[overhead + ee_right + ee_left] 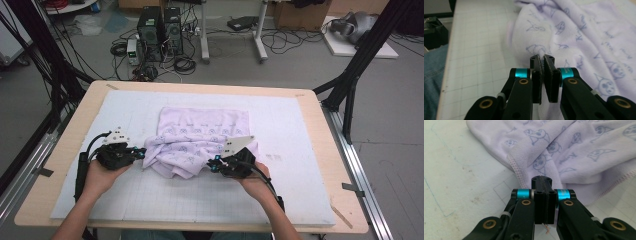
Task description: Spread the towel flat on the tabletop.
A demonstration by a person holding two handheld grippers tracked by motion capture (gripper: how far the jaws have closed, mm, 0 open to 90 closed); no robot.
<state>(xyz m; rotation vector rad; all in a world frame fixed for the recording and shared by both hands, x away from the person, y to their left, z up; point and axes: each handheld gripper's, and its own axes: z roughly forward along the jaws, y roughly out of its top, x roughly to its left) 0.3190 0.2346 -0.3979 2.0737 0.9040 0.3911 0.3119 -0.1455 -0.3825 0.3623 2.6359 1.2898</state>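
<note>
A lilac cloth (200, 131) printed with small figures lies bunched on the white gridded mat (290, 190). Its far part is flat and its near edge is rumpled. My left gripper (144, 152) sits at the cloth's near left corner. In the left gripper view my left gripper (541, 178) has its jaws pressed together on a fold of the hemmed cloth (574, 150). My right gripper (212, 165) is at the cloth's near right edge. In the right gripper view my right gripper (542, 57) pinches a bit of the cloth (579, 32) at its tips.
The mat covers a wooden table (320, 120). Black frame posts (357, 65) stand at both far corners. Computer towers (160, 32) and cables lie on the floor beyond. The person's jeans (434, 72) show past the mat's near edge.
</note>
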